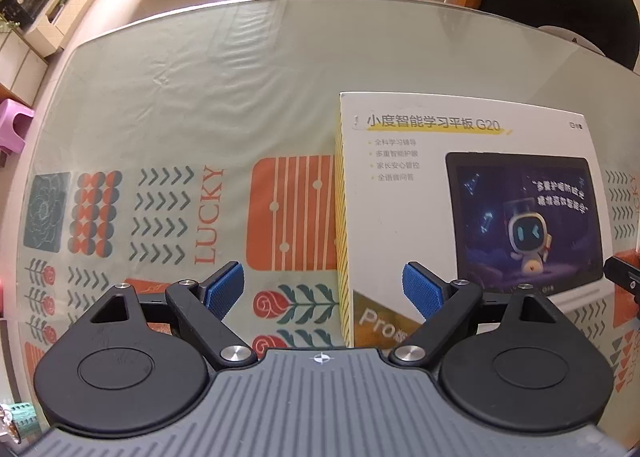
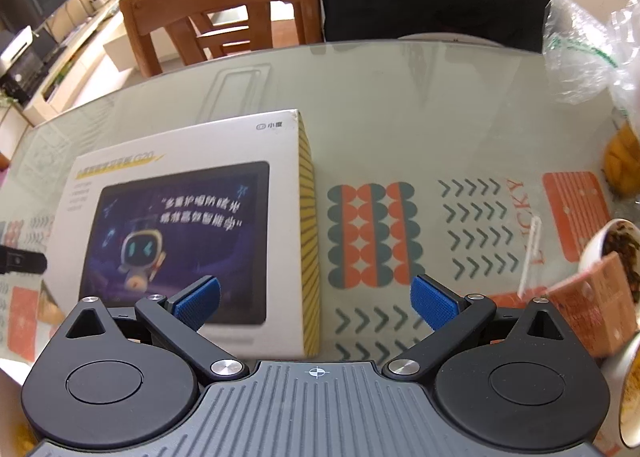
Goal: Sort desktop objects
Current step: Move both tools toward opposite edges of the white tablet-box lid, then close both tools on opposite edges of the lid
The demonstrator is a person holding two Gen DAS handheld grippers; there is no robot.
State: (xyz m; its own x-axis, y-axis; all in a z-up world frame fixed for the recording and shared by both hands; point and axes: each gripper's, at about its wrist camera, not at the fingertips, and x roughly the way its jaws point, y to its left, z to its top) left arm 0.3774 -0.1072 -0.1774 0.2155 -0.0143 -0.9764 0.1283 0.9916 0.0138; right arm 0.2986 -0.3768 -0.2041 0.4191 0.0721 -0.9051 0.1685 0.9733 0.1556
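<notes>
A white tablet box (image 1: 460, 197) with a robot picture and yellow striped sides lies flat on the glass-topped table (image 1: 200, 97). My left gripper (image 1: 323, 291) is open and empty, straddling the box's left front corner from above. The box also shows in the right wrist view (image 2: 192, 217). My right gripper (image 2: 316, 303) is open and empty, straddling the box's right front corner. The tip of the other gripper shows at the edge of each view, in the left wrist view (image 1: 624, 277) and in the right wrist view (image 2: 20, 261).
A patterned cloth lies under the glass. At the right stand a bowl of dark food (image 2: 612, 249), a small orange carton (image 2: 592, 309), a white plastic stick (image 2: 530, 257), plastic bags (image 2: 592, 41) and a jar of yellow fruit (image 2: 620, 169). Wooden chairs (image 2: 224, 17) line the far edge.
</notes>
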